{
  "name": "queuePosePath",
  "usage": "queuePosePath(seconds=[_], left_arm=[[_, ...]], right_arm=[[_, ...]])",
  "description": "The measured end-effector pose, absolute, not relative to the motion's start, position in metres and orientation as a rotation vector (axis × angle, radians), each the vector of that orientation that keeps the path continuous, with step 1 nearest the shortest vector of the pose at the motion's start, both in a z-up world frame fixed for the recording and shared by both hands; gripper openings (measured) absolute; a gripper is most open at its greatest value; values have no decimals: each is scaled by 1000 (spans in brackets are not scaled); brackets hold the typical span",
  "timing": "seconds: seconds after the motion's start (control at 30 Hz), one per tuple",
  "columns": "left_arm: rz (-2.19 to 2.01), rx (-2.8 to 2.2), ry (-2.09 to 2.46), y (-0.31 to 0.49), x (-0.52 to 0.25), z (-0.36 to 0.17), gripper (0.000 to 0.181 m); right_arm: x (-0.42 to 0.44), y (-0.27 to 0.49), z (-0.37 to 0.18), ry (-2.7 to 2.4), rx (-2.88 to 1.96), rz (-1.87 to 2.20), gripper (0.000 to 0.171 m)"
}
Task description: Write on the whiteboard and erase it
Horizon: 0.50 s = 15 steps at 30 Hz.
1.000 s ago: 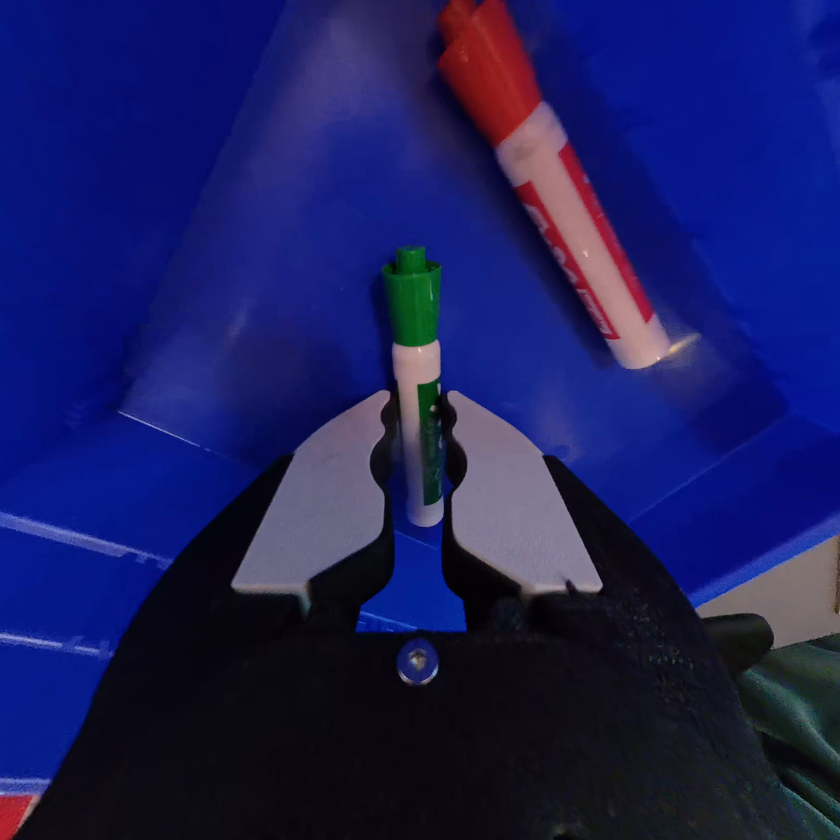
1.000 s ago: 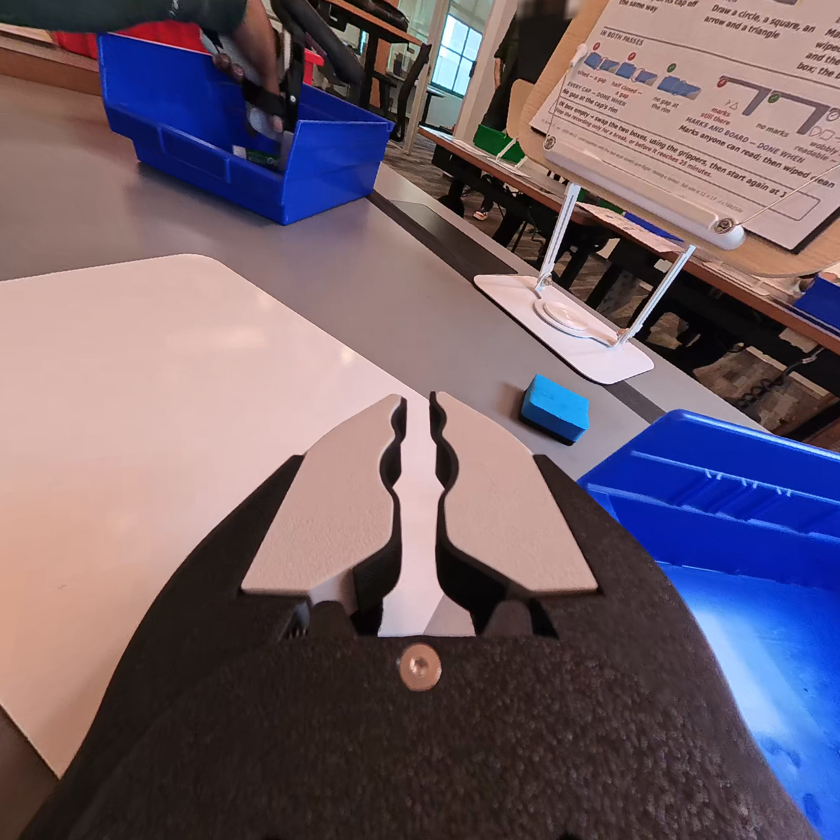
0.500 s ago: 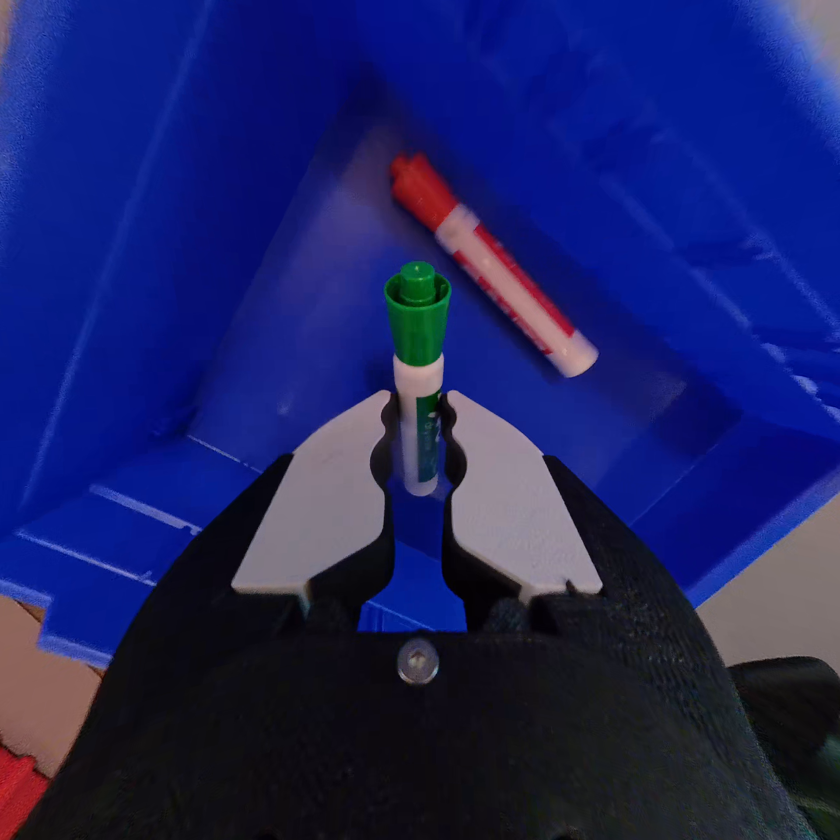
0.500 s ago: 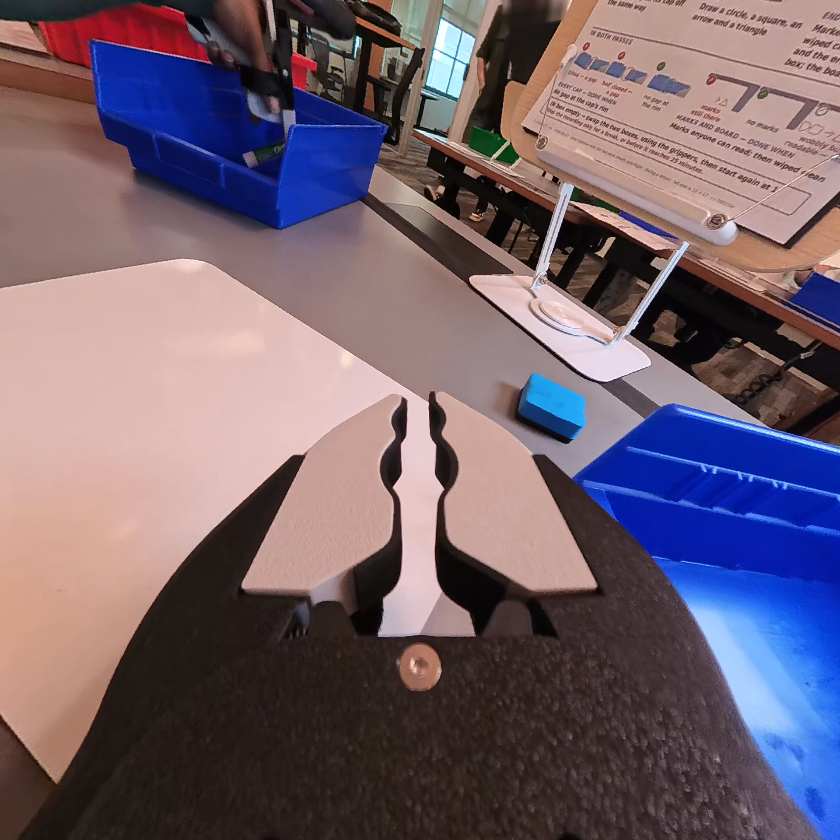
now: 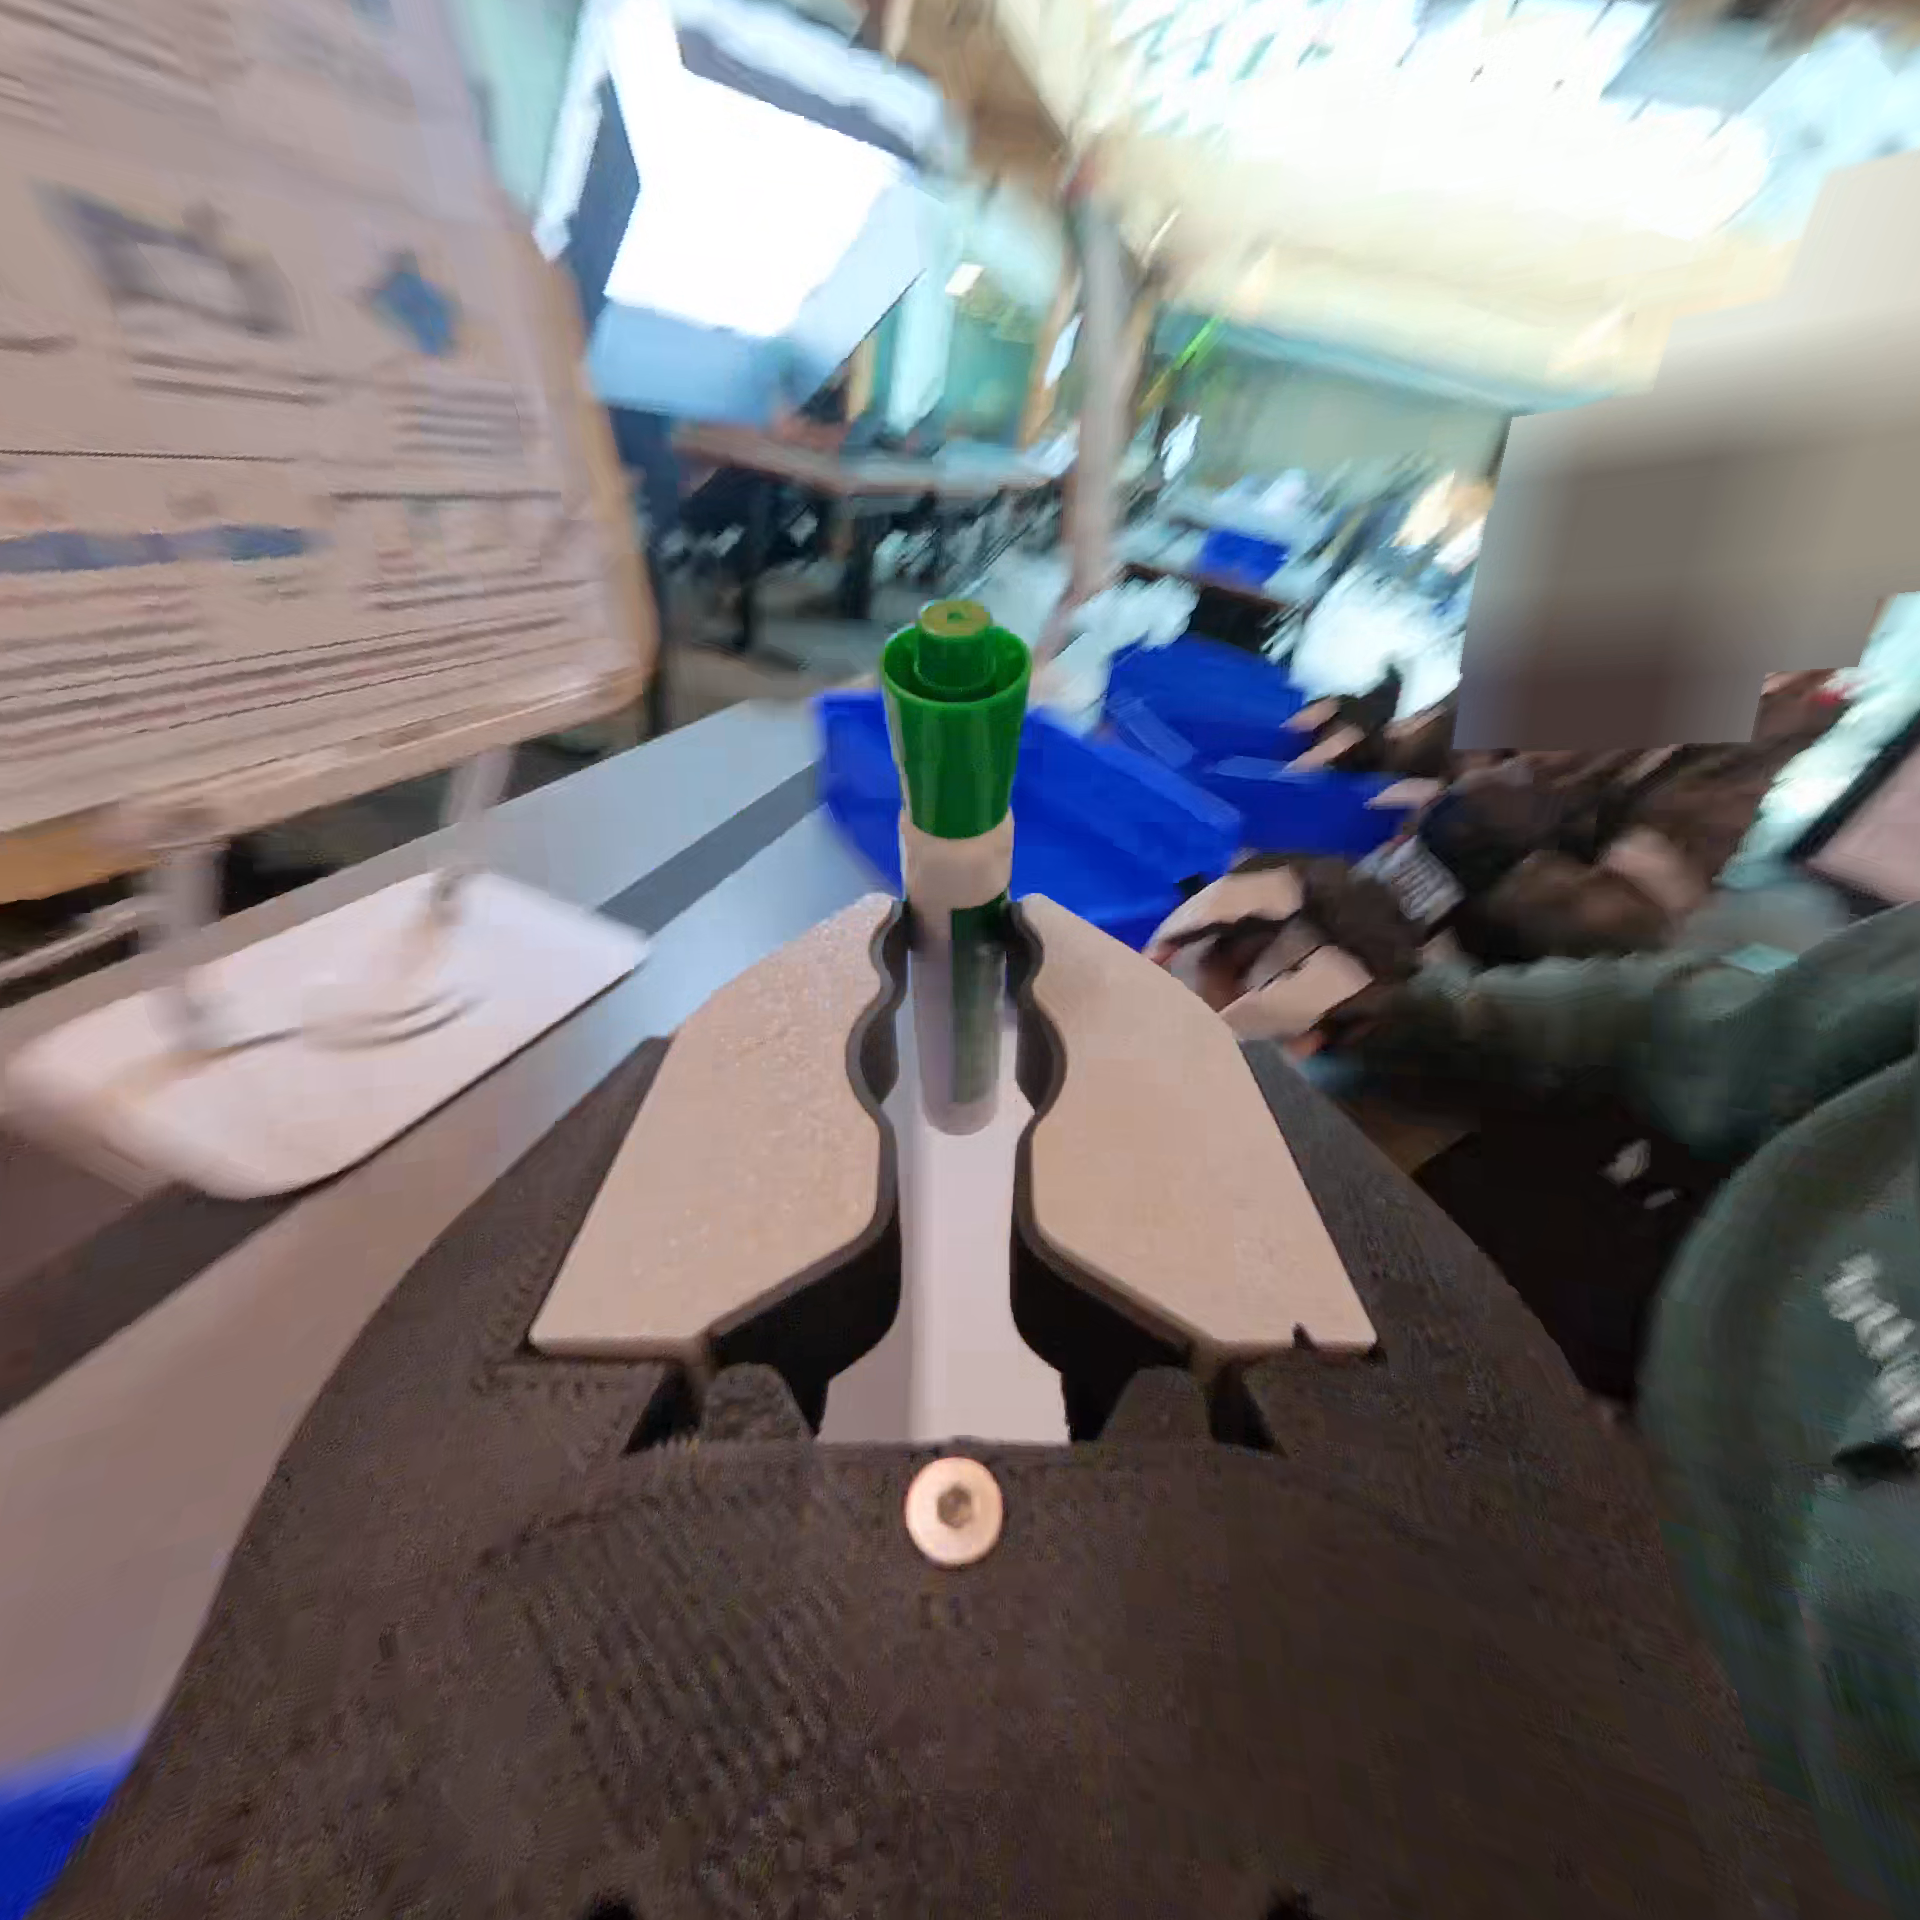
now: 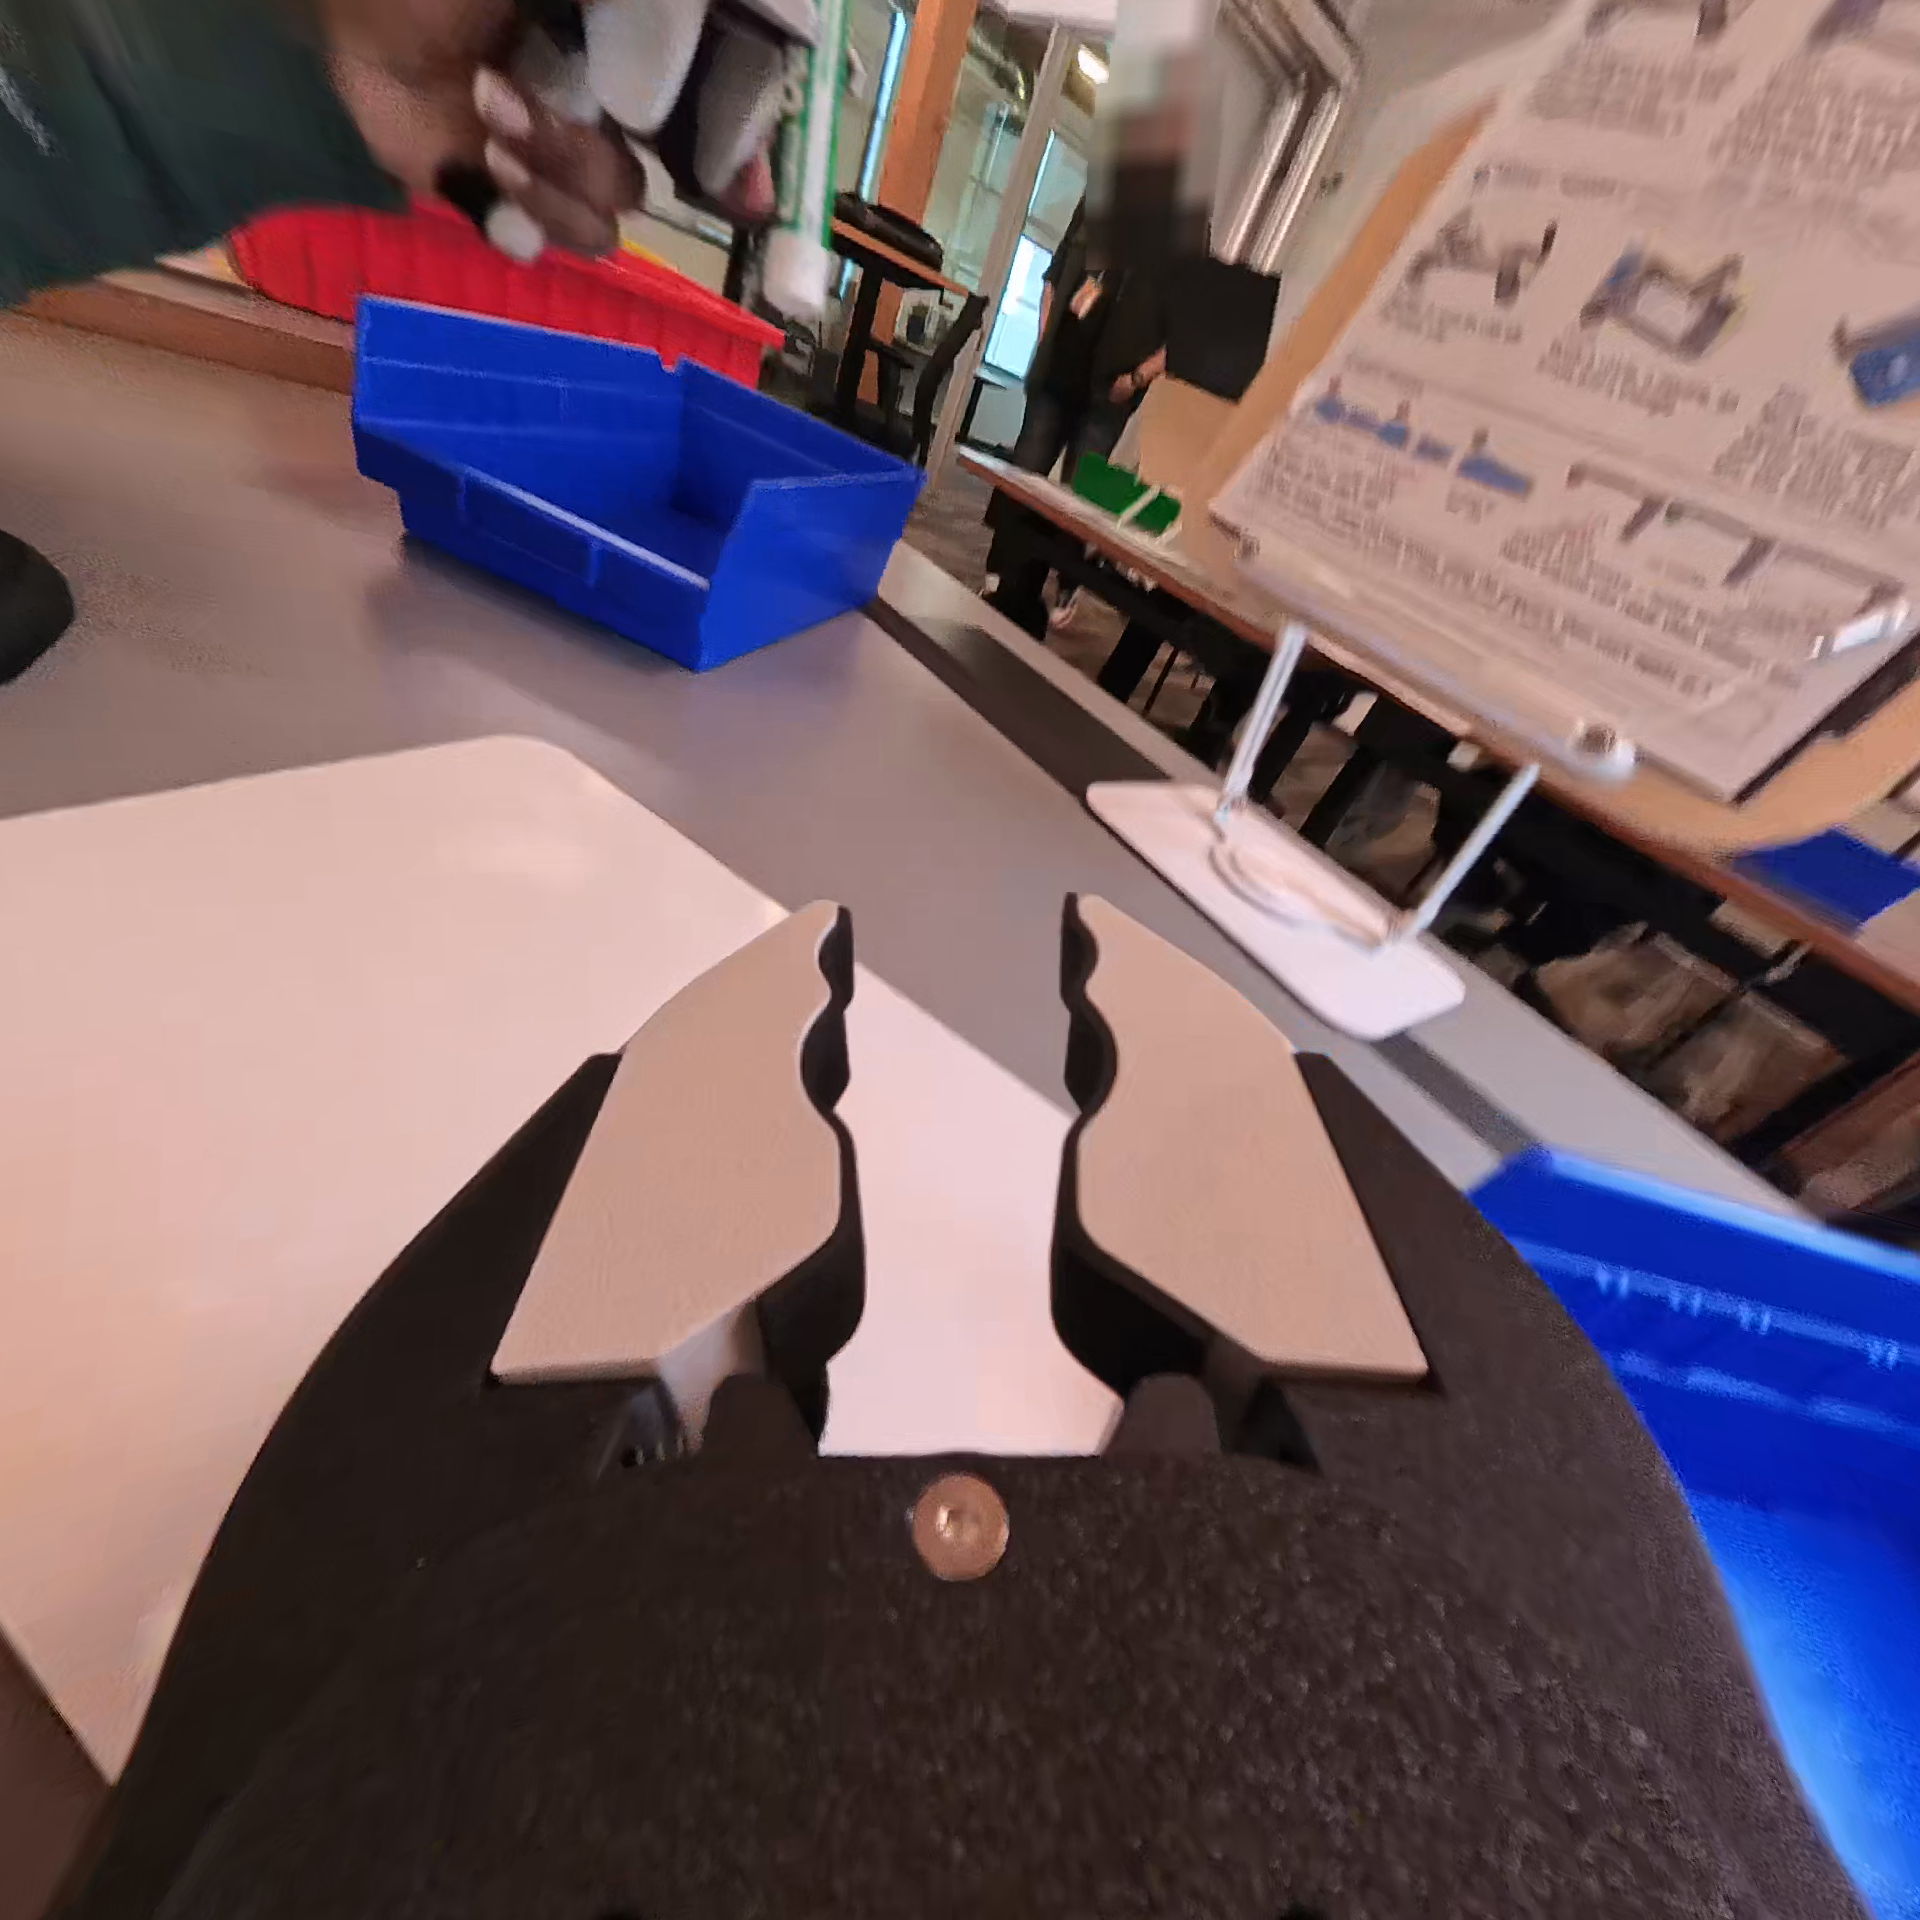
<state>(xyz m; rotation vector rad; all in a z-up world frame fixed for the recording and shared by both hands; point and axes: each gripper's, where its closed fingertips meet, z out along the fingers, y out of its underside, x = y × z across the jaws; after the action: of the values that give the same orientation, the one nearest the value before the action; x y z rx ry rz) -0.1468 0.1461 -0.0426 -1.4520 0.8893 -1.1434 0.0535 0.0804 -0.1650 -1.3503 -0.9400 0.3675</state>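
Fetching step: left gripper (image 5: 957,925) clamped on capped green marker (image 5: 955,771); right gripper (image 6: 953,930) apart above whiteboard (image 6: 312,987) — next, uncapping — cap pulled squarely.

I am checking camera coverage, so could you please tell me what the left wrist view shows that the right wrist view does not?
Only the left wrist view shows the left tongs shut on the capped green marker. Only the right wrist view shows the open, empty right tongs over the whiteboard, plus a red bin. Both show the grey table, the white stand base and blue bins.
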Motion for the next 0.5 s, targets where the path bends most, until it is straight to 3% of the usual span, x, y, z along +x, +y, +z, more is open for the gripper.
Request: queuePosePath(seconds=[0.23,0.33,0.5], left_arm=[[-1810,-1226,699,78,-47,-29,18],[-1911,-1199,629,66,-22,-29,18],[-2062,-1157,551,45,-5,-38,17]], right_arm=[[-2,58,-98,-954,-1114,245,46],[-10,54,-79,-932,-1044,214,46],[-13,51,-58,-889,-982,176,30]])
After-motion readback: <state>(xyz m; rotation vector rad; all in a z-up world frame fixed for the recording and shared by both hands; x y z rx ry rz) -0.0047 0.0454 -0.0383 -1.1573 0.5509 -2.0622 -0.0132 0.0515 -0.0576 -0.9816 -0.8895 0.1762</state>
